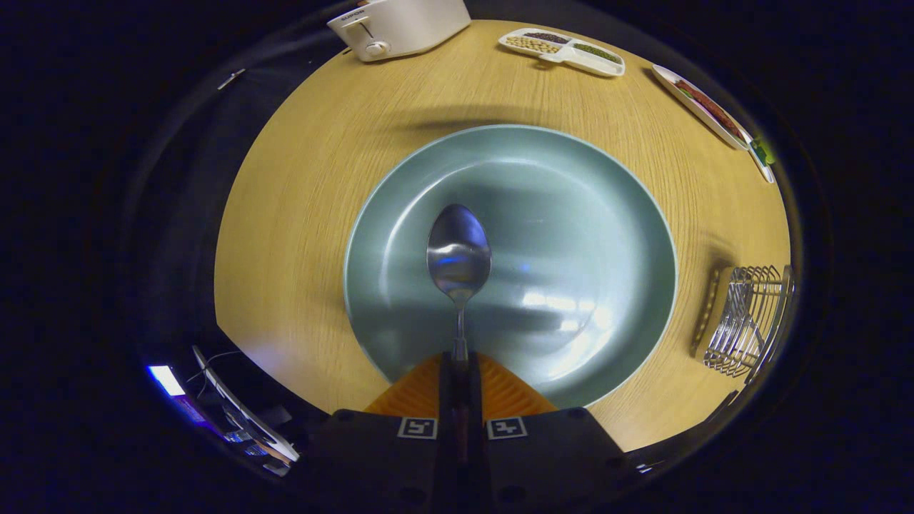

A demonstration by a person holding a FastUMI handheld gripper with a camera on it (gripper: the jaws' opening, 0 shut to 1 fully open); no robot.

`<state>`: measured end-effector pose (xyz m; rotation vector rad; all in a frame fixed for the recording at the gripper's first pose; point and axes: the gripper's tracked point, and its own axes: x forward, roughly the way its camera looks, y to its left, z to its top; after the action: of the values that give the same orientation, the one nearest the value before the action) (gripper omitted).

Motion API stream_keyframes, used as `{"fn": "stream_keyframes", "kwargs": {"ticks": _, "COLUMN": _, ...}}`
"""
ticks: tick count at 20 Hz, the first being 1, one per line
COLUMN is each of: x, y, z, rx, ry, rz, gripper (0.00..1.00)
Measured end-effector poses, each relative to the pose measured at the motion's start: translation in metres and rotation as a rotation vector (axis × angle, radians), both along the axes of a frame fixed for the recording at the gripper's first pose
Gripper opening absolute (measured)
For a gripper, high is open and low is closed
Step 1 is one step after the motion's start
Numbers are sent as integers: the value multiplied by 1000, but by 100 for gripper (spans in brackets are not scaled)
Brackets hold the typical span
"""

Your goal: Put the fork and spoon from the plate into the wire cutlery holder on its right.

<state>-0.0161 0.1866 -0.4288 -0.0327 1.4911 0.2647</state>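
Note:
A steel spoon [458,263] sticks straight out ahead of my gripper [459,365], bowl forward, hanging above the pale green plate [600,235]. Both orange fingers [421,389] press on its handle, so the gripper is shut on it. The plate lies bare on the round wooden table [300,200], under and beyond the fingers. To the right of the plate, near the table's edge, stands the wire cutlery holder [746,320] on a wooden base; I cannot tell what is inside it.
A white toaster [400,25] stands at the far side of the table. Two white divided trays of food, one [564,50] behind the plate and one [710,107] further right, lie along the far right edge.

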Motion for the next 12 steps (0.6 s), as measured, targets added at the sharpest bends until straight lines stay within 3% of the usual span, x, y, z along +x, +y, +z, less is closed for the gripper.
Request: {"fn": "stream_keyframes", "kwargs": {"ticks": 12, "x": 13, "y": -33, "z": 29, "rx": 51, "ry": -50, "rz": -38, "gripper": 7}}
